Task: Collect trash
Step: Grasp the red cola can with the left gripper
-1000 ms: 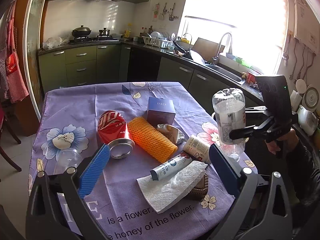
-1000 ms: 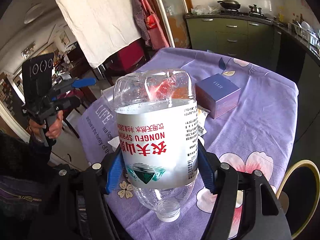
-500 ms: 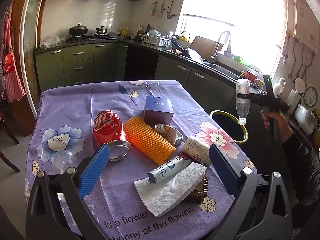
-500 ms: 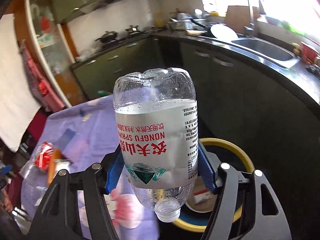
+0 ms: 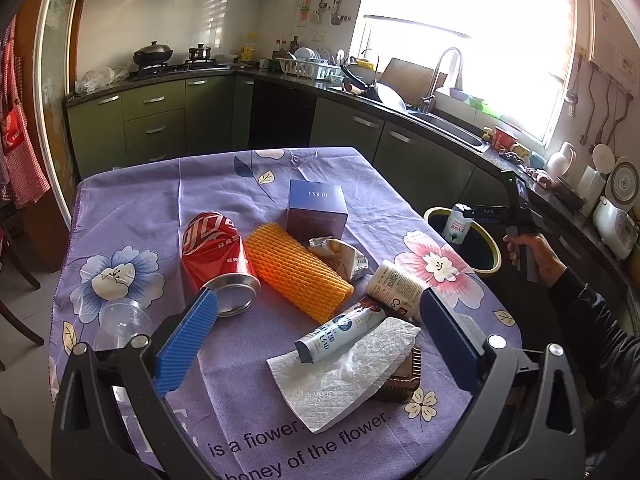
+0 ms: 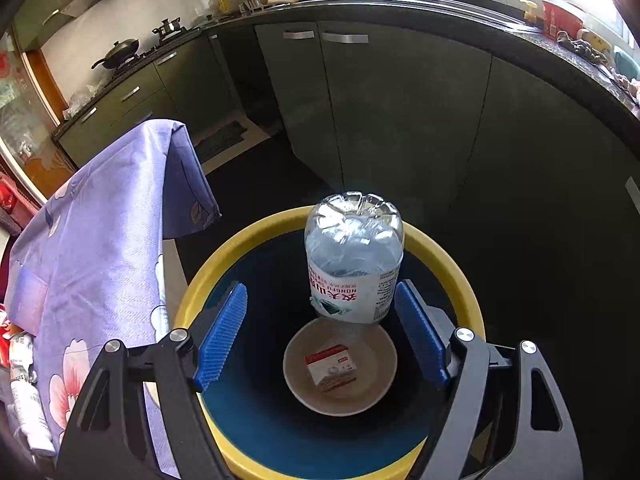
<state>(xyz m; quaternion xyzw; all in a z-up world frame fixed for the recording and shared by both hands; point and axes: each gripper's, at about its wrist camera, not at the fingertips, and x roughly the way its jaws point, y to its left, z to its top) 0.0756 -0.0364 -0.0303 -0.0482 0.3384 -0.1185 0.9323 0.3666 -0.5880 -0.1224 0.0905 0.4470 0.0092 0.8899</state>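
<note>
My right gripper point(image 6: 320, 336) is open above a yellow-rimmed bin point(image 6: 192, 288). A clear water bottle point(image 6: 354, 258) hangs neck down between its fingers, touching neither, inside the bin's mouth. The bin holds a paper bowl point(image 6: 368, 388) with a small carton point(image 6: 331, 366). In the left wrist view the bottle point(image 5: 457, 227) shows in the bin point(image 5: 494, 256) beside the table. My left gripper point(image 5: 316, 344) is open and empty over the table, above a tube point(image 5: 340, 332) and a paper napkin point(image 5: 344, 376). A red can point(image 5: 214, 250), orange foam net point(image 5: 296, 272) and blue box point(image 5: 318, 208) lie further on.
The purple flowered tablecloth point(image 5: 132, 208) covers the table, its edge next to the bin point(image 6: 96, 240). A clear cup point(image 5: 120, 320), a wrapper point(image 5: 340, 256), a paper cup point(image 5: 394, 284) and a brown tray point(image 5: 404, 376) also lie there. Green kitchen cabinets point(image 6: 400, 112) stand behind the bin.
My right gripper swung from the table to over the bin, tilted down and opened, letting go of the bottle, which is dropping into the bin. The left gripper stayed put.
</note>
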